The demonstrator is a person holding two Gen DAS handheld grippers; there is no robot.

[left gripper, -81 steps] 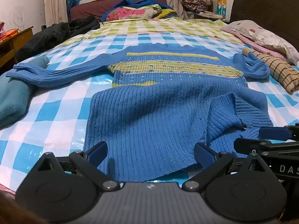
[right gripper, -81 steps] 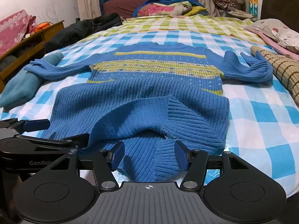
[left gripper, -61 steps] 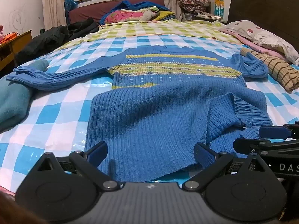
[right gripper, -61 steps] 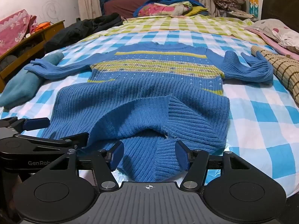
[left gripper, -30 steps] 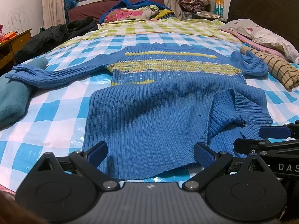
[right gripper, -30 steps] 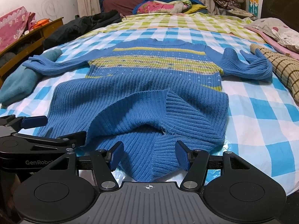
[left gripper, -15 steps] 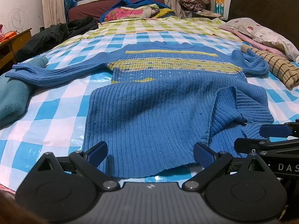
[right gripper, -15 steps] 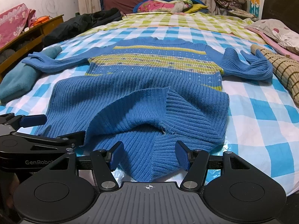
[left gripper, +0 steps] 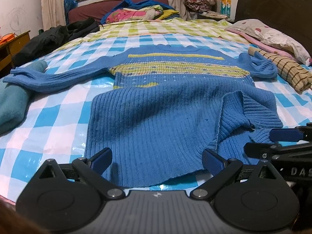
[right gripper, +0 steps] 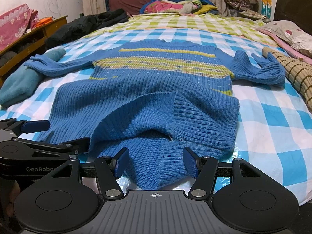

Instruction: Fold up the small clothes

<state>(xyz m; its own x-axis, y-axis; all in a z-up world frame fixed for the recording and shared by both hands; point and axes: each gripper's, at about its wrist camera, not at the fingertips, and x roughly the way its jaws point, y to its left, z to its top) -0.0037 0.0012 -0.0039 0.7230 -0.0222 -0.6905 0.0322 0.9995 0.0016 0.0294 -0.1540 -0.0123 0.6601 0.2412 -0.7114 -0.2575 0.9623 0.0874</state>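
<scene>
A blue knitted sweater (left gripper: 156, 117) with yellow-green stripes lies spread on the bed, sleeves out to both sides, its near right hem corner rumpled and turned over (right gripper: 187, 120). My left gripper (left gripper: 157, 159) is open, its jaws on either side of the near hem, low over the bed edge. My right gripper (right gripper: 156, 161) is open around the rumpled right hem corner. Each gripper shows at the edge of the other's view, the right one in the left wrist view (left gripper: 282, 136) and the left one in the right wrist view (right gripper: 35, 125).
The bed has a blue-and-white checked cover (left gripper: 48, 120). A teal garment (left gripper: 11, 105) lies at the left, a checked rolled cloth (left gripper: 282, 70) and a pillow (left gripper: 269, 33) at the right. Dark clothes (left gripper: 54, 37) and a bedding pile (left gripper: 140, 11) lie at the far end.
Both grippers have stayed open at the near hem and barely shifted. The sweater has not visibly moved.
</scene>
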